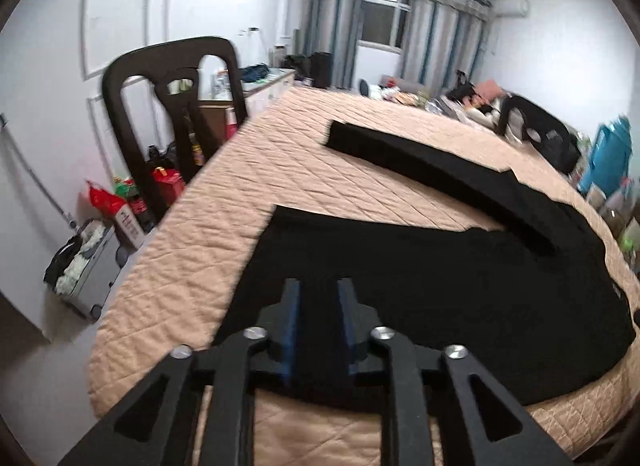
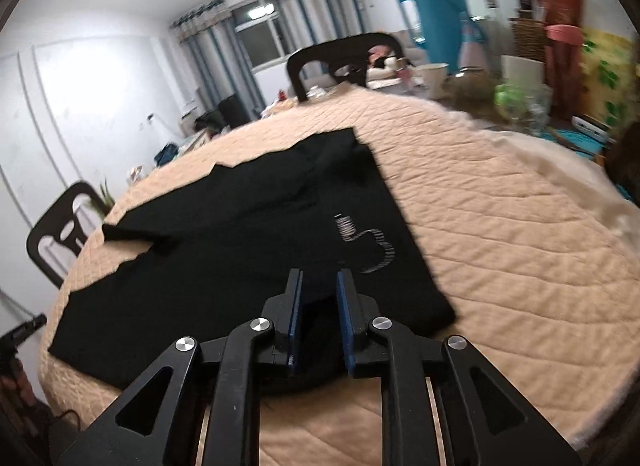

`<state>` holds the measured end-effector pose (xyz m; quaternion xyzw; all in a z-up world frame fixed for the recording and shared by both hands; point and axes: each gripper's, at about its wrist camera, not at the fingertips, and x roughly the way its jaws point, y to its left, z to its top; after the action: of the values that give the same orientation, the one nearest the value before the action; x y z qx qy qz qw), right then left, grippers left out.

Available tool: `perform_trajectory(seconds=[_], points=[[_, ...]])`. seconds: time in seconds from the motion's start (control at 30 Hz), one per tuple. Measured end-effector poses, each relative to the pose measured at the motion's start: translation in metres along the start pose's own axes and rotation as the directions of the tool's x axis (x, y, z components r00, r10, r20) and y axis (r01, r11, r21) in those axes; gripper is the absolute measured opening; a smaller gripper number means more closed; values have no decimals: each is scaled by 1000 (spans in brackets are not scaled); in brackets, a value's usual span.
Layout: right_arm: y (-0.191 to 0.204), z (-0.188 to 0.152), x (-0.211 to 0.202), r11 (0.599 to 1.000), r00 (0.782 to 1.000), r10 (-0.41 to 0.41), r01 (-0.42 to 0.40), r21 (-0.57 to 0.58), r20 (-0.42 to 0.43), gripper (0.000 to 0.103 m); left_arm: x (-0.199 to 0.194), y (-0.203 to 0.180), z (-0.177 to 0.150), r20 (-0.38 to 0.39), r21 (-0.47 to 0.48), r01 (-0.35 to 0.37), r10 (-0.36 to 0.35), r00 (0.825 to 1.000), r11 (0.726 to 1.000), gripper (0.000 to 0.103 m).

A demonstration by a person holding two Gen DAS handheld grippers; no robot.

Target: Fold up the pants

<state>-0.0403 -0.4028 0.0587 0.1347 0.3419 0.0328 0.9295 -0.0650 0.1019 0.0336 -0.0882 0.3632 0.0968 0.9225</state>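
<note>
Pants [image 1: 460, 290], one black pair, lie on one quilt [image 1: 208, 234]; two grippers, left gripper [image 1: 319, 286] and right gripper [image 2: 319, 278], hover spread at 6 o'clock; two chairs [image 1: 176, 105] stand at 10 and 2.

Nothing in either view can be read as clean text; what marks exist are blurred or too small. The black pants [image 2: 240, 234] carry a pale striped emblem [image 2: 366, 244] near the right edge in the right wrist view — it curls like a hook or a stylised letter, but no letters can be made out; in the left wrist view a tiny pale mark [image 1: 614, 290] sits on the same cloth at its right edge, unreadable. A white carton [image 1: 129, 221] on the floor beside the red bags bears red strokes — characters of some kind, too smeared to tell.
</note>
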Motion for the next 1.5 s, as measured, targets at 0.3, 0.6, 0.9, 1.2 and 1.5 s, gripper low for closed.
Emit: perform_trajectory(seconds=[0.3,0.6,0.9,1.2,1.5], points=[[15,-6,32,992,997,-49,41,-117,-66,17,41,-33,-9,-65,98,16,-9,998,995,29],[7,-4,27,995,997,-39,32,-99,-70,17,37,-31,-3,-66,101,-7,14,998,995,29],[9,7,37,992,996,-53,45,-114,-66,17,53,-32,13,-51,119,-36,43,998,992,29],[5,7,36,993,995,-67,59,-104,-73,17,50,-39,14,-54,134,-32,39,998,990,31],[45,6,26,982,997,43,-54,-183,-66,29,25,-80,16,2,213,37,-39,999,976,38]])
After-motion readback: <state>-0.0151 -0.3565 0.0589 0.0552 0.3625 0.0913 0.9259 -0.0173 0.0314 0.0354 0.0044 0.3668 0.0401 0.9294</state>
